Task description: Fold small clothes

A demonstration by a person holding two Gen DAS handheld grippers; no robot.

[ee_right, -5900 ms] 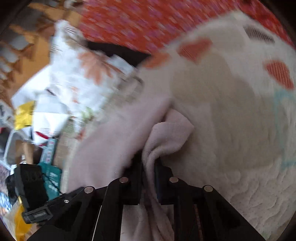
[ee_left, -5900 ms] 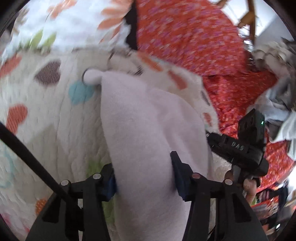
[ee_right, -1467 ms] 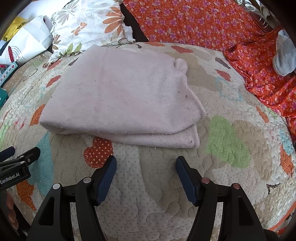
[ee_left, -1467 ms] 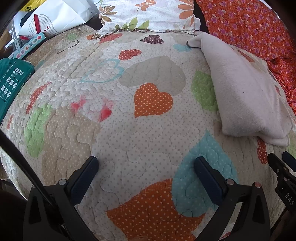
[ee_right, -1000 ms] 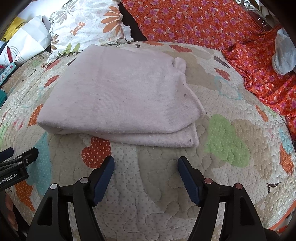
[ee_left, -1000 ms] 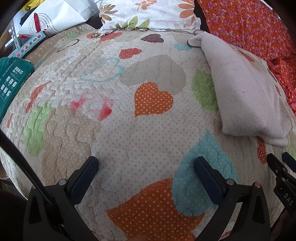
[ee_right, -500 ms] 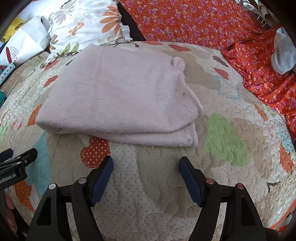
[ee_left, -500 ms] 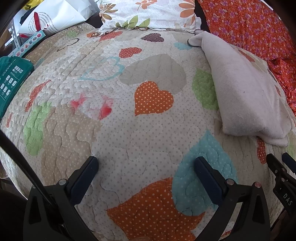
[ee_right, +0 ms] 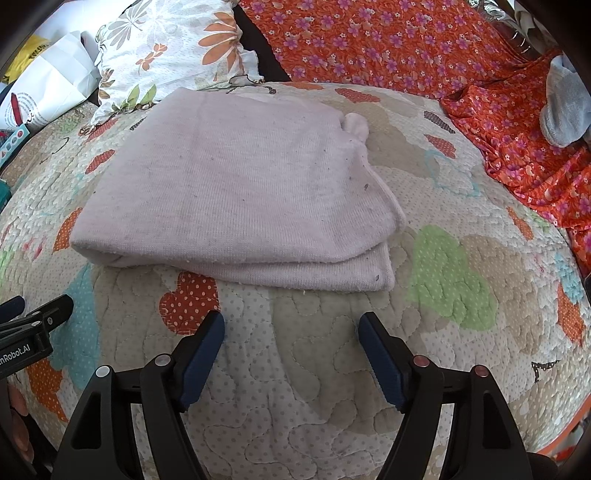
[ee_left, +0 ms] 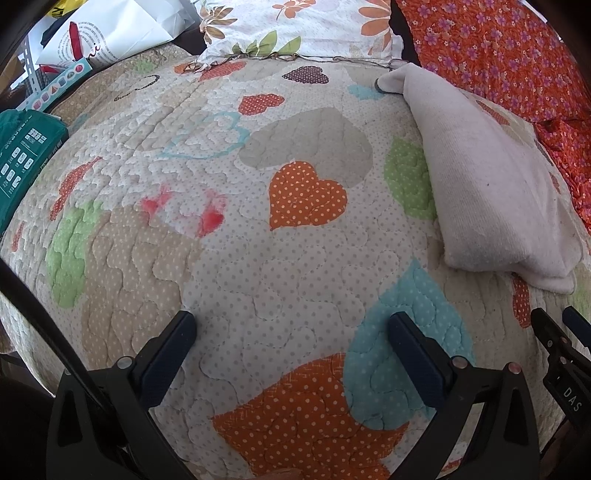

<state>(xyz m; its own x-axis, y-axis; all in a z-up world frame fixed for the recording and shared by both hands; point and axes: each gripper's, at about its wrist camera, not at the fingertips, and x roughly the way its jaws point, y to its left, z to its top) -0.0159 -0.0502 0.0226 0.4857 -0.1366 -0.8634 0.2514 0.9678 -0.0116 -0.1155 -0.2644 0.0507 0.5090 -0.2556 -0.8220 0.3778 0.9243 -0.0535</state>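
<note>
A pale pink garment (ee_right: 236,199) lies folded flat on the heart-patterned quilt (ee_right: 443,280), its folded edge toward me. In the left wrist view it (ee_left: 491,184) lies at the right. My right gripper (ee_right: 291,325) is open and empty, just in front of the garment's near edge, apart from it. My left gripper (ee_left: 291,325) is open and empty over bare quilt (ee_left: 221,258), to the left of the garment. The tip of the right gripper shows at the left wrist view's right edge (ee_left: 554,339).
A floral pillow (ee_right: 166,55) lies behind the garment. An orange flowered cloth (ee_right: 424,48) covers the back and right, with a grey cloth (ee_right: 565,110) on it. A white bag (ee_left: 107,33) and a green box (ee_left: 26,147) sit off the quilt's left side.
Since 5.9 s ago both grippers have let go of the garment and pulled back. In the last second the right gripper has drawn back slightly; the left is still.
</note>
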